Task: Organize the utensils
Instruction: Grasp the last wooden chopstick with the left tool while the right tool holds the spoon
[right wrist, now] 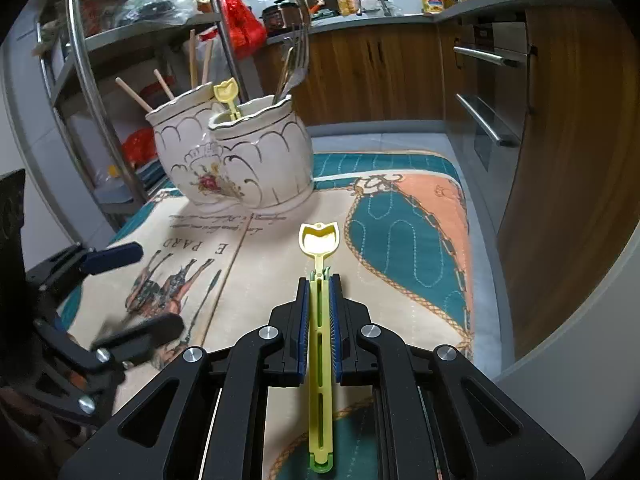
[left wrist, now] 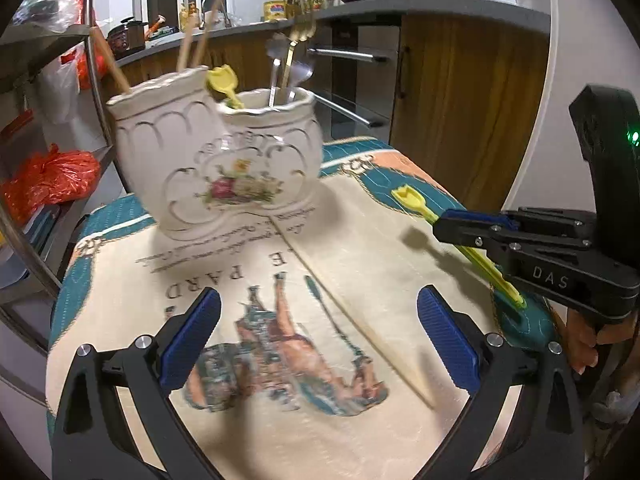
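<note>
A white two-pot ceramic holder [left wrist: 224,160] [right wrist: 244,160] with a flower motif stands at the far side of the printed cloth. Its left pot holds wooden chopsticks [left wrist: 192,40] [right wrist: 196,60]. Its right pot holds metal forks and spoons [left wrist: 288,64] [right wrist: 296,60] and a yellow tulip-headed utensil [left wrist: 224,82] [right wrist: 226,94]. My right gripper [right wrist: 320,284] [left wrist: 442,226] is shut on the handle of a second yellow tulip-headed utensil [right wrist: 320,240] [left wrist: 410,198], held above the cloth with its head towards the holder. My left gripper [left wrist: 320,320] [right wrist: 140,292] stands open and empty over the cloth.
The printed cloth [left wrist: 360,220] [right wrist: 408,216] covers a small table. A metal rack [left wrist: 92,60] [right wrist: 80,60] with red bags stands close on the left. Wooden cabinets [right wrist: 380,72] and oven handles [right wrist: 480,120] lie beyond and to the right.
</note>
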Demonstrator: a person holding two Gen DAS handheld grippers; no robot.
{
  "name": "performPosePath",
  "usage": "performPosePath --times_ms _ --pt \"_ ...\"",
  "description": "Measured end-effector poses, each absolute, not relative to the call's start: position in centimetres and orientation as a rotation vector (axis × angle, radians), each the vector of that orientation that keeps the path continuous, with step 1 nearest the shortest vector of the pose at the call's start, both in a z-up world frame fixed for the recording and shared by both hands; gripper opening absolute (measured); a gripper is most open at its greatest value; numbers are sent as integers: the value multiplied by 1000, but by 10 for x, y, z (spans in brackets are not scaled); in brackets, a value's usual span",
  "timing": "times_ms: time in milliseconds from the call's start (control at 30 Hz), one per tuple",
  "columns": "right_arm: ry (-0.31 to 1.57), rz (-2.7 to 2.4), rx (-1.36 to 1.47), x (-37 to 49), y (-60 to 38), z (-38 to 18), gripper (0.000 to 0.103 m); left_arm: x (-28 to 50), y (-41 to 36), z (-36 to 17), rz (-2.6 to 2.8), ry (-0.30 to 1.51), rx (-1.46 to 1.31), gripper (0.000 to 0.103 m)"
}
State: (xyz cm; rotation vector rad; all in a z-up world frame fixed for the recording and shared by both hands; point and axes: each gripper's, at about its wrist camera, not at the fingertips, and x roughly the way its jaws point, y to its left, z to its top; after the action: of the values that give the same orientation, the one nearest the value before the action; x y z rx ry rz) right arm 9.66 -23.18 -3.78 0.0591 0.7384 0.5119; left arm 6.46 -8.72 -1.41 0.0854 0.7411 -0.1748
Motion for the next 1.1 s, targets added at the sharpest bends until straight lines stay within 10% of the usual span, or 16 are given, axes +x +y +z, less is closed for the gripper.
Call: performPosePath --times_ms 433,567,1100 --pt "735 524 71 95 -237 -38 11 72 -110 -34 -211 870 127 52" --pt "737 521 69 94 -236 -39 11 73 -103 -32 -209 888 130 16" --pt "724 535 45 91 -230 -38 11 50 -50 -25 -321 961 305 6"
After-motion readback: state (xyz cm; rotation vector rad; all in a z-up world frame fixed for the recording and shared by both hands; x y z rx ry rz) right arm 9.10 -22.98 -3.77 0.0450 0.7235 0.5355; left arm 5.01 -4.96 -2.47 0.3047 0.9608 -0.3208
